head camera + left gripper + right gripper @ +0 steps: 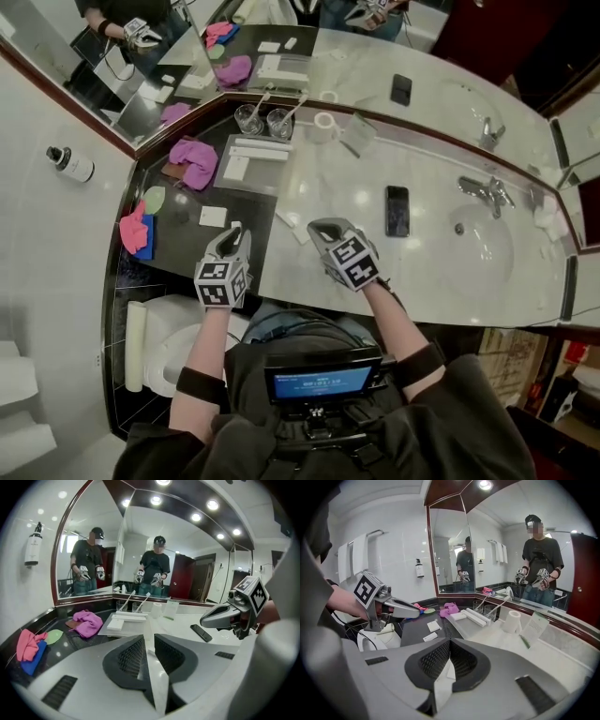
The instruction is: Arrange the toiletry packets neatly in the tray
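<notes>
"Two mirrors, white marble counter, dark end slab. Where's the tray?"

"Back corner, beside the glasses, boxes inside. My right gripper is clamped on a white packet, mostly buried between the pads; my left gripper stands slightly parted, holding nothing. Another packet lies on the slab, print unreadable."

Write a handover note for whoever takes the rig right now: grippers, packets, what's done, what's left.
Left gripper: jaws slightly apart, nothing gripped.
Right gripper: shut; no packet clearly held.
Tray: at the back by the glasses; it holds a long white box and a small white box.
Loose: a square packet on the dark counter and a slim packet at the seam with the marble, both short of the tray.
Left to do: probably lift both loose packets and lay them in the tray beside the boxes.
</notes>
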`<state>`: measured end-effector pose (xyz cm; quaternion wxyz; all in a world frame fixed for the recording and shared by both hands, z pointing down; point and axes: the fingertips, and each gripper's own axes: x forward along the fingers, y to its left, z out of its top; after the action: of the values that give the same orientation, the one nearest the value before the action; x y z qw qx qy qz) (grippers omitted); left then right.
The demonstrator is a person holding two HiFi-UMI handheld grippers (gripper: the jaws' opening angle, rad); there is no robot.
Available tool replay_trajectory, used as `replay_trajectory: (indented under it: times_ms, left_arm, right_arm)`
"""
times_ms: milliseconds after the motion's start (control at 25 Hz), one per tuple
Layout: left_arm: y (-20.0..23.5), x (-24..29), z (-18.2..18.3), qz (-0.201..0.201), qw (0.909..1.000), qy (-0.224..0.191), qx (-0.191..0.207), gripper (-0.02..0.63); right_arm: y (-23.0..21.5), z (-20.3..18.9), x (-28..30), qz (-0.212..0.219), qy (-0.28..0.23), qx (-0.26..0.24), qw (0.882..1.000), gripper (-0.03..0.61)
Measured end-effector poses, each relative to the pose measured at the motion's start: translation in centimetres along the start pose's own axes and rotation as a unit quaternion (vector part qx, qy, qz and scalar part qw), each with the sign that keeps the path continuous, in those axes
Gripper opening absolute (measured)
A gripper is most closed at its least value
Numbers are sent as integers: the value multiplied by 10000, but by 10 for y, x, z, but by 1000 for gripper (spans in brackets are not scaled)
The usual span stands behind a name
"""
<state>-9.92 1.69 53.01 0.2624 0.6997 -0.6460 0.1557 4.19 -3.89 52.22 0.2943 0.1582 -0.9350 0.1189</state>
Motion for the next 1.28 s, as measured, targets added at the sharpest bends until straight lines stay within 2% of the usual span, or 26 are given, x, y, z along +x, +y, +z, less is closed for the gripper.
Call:
replay_trajectory:
  times_ms: [200,560,720,880,1280]
  left_arm:
    - [42,8,-11,135,9993,321,-146,154]
    - [135,45,-35,525,9914,1133,-385,407]
    - [165,63,-55,671,9841,1609,-330,451]
    - [179,81,-78,635,9762,2049,-322,456]
    - [199,114,-110,711,9609,2658,-302,456]
  right_arm:
    - [16,10,30,141,104,-37,9998,14]
    - [41,30,94,421,339,-145,9984,14]
    - [49,37,120,535,402,-221,9975,14]
    - [55,34,141,630,509,-164,9966,14]
    - [52,8,167,703,757,98,9946,14]
